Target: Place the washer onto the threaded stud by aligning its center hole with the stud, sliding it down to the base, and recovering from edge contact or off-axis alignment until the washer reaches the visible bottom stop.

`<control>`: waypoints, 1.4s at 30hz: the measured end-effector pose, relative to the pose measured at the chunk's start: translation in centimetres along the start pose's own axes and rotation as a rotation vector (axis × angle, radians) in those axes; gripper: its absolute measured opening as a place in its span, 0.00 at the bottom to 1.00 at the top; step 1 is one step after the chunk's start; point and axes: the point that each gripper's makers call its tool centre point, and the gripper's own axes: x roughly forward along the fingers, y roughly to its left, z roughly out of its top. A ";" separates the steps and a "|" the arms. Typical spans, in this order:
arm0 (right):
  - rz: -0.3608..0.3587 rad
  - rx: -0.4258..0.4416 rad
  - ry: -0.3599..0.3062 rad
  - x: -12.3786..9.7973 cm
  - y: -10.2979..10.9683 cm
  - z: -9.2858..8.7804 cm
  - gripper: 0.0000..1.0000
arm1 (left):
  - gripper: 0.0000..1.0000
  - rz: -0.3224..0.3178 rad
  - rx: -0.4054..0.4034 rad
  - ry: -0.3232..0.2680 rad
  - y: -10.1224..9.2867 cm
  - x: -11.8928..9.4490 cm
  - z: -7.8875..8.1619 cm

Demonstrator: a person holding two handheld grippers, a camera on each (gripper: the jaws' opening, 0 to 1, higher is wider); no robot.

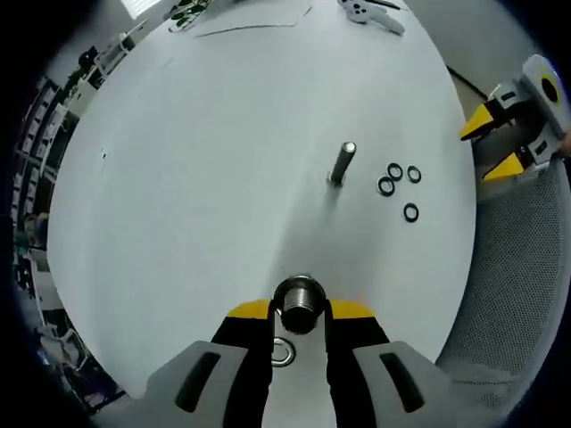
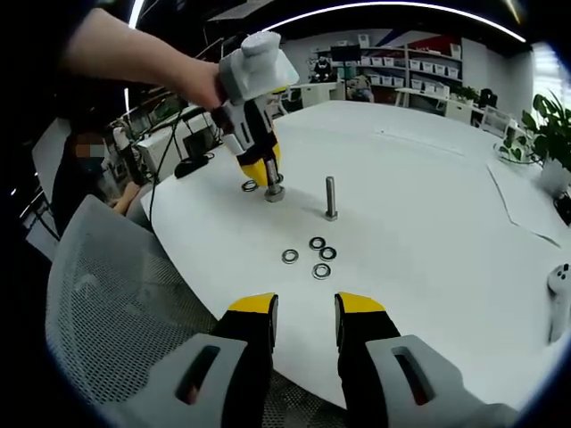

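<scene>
In the left gripper view, shelving (image 1: 40, 134) ran along the far left of the room, past the edge of a big round white table (image 1: 223, 178). The left gripper (image 1: 300, 314) had its yellow-tipped jaws closed narrowly around a threaded stud (image 1: 299, 301), and a silver washer (image 1: 282, 351) lay on the table between the jaws, just beside the stud's base. Further right a second stud (image 1: 340, 164) stood upright, apart, with three black rings (image 1: 398, 185) lying near it. The right gripper (image 1: 492, 143) hung off the table's edge above a grey mesh chair (image 1: 517, 285).

In the right gripper view, the mesh chair (image 2: 116, 294) sat at left, a hand (image 2: 192, 80) held the left gripper (image 2: 261, 169) at its stud, and the right gripper (image 2: 306, 308) stood open, empty. Four washers (image 2: 312, 257) lay ahead of it; racks (image 2: 419, 67) and a plant (image 2: 549, 125) stood beyond.
</scene>
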 end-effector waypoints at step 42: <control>-0.024 -0.002 0.005 -0.1 -0.5 -0.1 0.29 | 0.26 0.011 -0.174 -0.025 1.4 0.1 -4.6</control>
